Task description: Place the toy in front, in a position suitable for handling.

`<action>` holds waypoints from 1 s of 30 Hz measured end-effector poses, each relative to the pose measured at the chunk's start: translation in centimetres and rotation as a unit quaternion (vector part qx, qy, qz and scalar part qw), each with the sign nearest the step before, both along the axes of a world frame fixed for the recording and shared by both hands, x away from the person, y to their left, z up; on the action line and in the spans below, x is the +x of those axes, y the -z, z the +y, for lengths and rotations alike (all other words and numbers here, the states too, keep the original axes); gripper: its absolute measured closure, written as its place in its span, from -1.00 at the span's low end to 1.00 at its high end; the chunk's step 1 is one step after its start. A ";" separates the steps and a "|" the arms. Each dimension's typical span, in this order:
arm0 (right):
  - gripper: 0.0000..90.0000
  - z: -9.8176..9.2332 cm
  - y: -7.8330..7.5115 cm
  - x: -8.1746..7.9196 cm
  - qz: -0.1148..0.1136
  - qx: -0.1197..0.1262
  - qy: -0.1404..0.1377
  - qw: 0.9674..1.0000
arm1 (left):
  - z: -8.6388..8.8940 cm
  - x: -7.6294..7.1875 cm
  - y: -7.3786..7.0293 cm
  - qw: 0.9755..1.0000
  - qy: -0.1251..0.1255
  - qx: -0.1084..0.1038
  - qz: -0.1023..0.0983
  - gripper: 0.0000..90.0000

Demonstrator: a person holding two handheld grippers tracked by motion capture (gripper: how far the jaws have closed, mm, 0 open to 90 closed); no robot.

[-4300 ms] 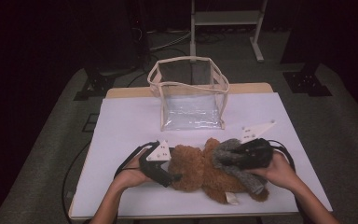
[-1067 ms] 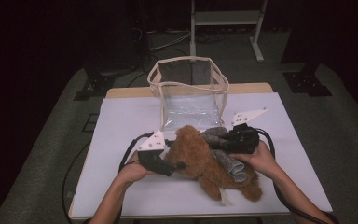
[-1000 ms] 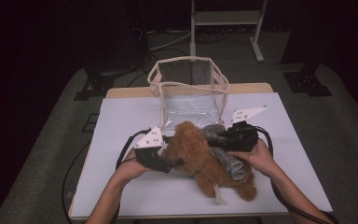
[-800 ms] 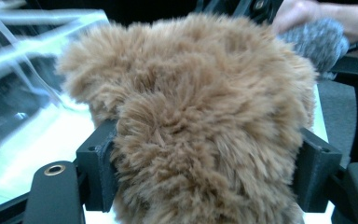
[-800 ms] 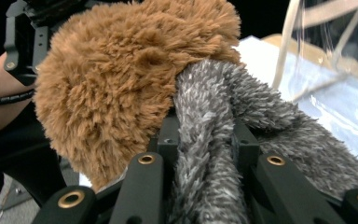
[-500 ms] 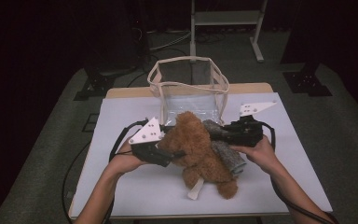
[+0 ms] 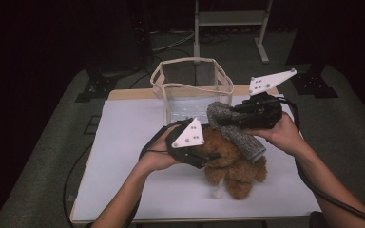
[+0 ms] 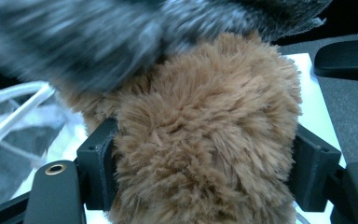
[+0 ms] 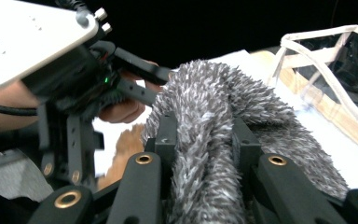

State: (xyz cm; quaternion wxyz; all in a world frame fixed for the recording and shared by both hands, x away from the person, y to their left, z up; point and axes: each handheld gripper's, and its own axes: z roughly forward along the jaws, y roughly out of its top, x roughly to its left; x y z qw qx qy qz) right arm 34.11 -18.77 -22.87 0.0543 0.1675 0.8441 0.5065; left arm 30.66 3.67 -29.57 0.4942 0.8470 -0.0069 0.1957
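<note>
brown plush fur bulges between the jaws of the left gripper, pinching the teddy bear and steadying it upright on the white table. the right gripper is clamped on the grey fuzzy garment and holds it up over the bear, probably to pull it free, with the clear bag just behind.

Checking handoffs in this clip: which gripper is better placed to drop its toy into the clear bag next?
Right. The right gripper holds the grey toy raised beside the bag; the left gripper grips the brown toy lower and farther back.
</note>
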 end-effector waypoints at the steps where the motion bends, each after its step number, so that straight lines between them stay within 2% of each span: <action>1: 0.55 0.2 -0.3 -0.1 -0.002 -0.013 0.005 1.000 | -0.4 0.0 -0.1 1.000 0.002 0.002 -0.001 -0.44; 3: 0.55 -0.2 -0.1 0.0 0.002 -0.032 0.021 0.999 | -1.1 0.2 -0.1 1.000 0.003 0.006 0.000 -0.46; 6: 0.57 -1.4 1.0 0.1 0.011 -0.046 0.039 0.998 | -1.8 0.4 0.4 1.000 0.008 0.016 0.009 -0.52; 9: 0.60 -2.5 2.1 0.0 0.016 -0.066 0.047 0.997 | -2.4 0.6 1.0 0.999 0.017 0.023 0.021 -0.56; 12: 0.60 -3.0 2.5 -0.2 0.017 -0.077 0.050 0.996 | -2.4 0.6 1.2 0.999 0.018 0.018 0.024 -0.57; 14: 0.60 -3.5 2.5 -0.3 0.015 -0.070 0.053 0.996 | -2.2 0.7 1.2 0.999 0.013 0.013 0.026 -0.60; 16: 0.60 -4.4 2.5 -0.4 0.012 -0.062 0.061 0.996 | -2.1 1.0 1.6 0.999 -0.002 0.006 0.036 -0.68; 18: 0.59 -5.4 2.6 -0.6 0.015 -0.045 0.068 0.997 | -2.4 1.2 1.9 0.999 -0.005 -0.003 0.049 -0.77; 21: 0.59 -6.2 2.9 -0.7 0.018 -0.027 0.075 0.997 | -3.4 1.3 2.6 0.998 -0.002 -0.016 0.062 -0.81; 24: 0.59 -6.5 3.0 -0.8 0.017 -0.018 0.074 0.997 | -4.4 1.2 3.0 0.998 -0.005 -0.027 0.059 -0.86; 25: 0.59 -6.5 3.0 -0.9 0.017 -0.017 0.074 0.997 | -4.6 1.2 3.0 0.998 -0.007 -0.034 0.058 -0.84; 26: 0.59 -6.5 3.0 -0.9 0.016 -0.016 0.075 0.997 | -4.6 1.1 3.0 0.998 -0.007 -0.039 0.050 -0.67; 27: 0.59 -6.5 2.9 -1.0 0.014 -0.014 0.076 0.997 | -4.7 1.0 3.0 0.998 -0.007 -0.041 0.046 -0.50; 30: 0.59 -6.5 2.4 -1.0 0.014 -0.012 0.068 0.998 | -4.7 0.6 2.7 0.999 -0.006 -0.040 0.029 -0.27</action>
